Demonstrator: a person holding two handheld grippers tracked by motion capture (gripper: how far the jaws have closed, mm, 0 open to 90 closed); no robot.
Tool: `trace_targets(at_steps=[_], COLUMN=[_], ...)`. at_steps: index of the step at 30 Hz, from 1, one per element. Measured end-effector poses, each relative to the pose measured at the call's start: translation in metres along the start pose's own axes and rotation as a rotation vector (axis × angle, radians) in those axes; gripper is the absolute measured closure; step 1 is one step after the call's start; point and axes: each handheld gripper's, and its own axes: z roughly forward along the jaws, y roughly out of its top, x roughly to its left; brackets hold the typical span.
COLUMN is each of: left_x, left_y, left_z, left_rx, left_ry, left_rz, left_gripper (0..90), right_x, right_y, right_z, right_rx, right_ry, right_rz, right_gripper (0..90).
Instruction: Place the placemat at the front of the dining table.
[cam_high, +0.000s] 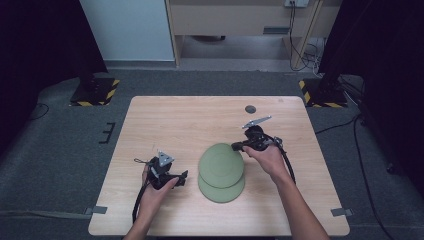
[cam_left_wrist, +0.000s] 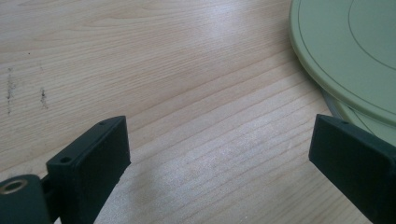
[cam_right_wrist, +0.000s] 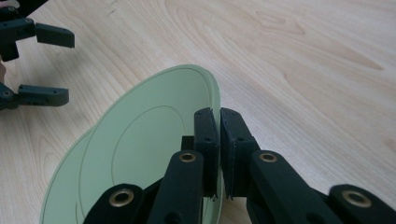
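Readable text: none on any surface in the 3 views.
Wooden table (cam_high: 165, 120): bare wood grain, with no lettering, label or number.
Green plates (cam_high: 220, 165): plain, marked with thin concentric rings and no brand or writing.
Hazard stripes: yellow and black warning stripes, without words, on the 2 black base plates on the floor beyond the table, the left base plate (cam_high: 95, 92) past the far left corner and the right base plate (cam_high: 320, 95) past the far right corner.
Grippers: no brand mark or number can be made out on either one.
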Motion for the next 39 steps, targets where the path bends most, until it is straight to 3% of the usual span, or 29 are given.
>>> trace_targets(at_steps=[9, 22, 39], left_x=[0.000, 0.004, 0.006], left_y=[0.000, 0.000, 0.000], left_z=[0.000, -0.001, -0.003], left_rx=[0.001, -0.004, -0.013], left_ry=[0.002, 0.008, 0.008], left_rz=[0.001, -0.012, -0.021], left_gripper=[4.5, 4.7, 4.9], right_x=[0.010, 0.023, 0.032], right_y=[0.015, 0.041, 0.064], right_z=[-0.016, -0.036, -0.044], right_rx=[-0.026, -0.049, -0.079], right_ry=[-0.025, -0.099, -0.123], right_rz=[-0.033, -0.066, -0.083], right_gripper=[86.4, 86.5, 86.5])
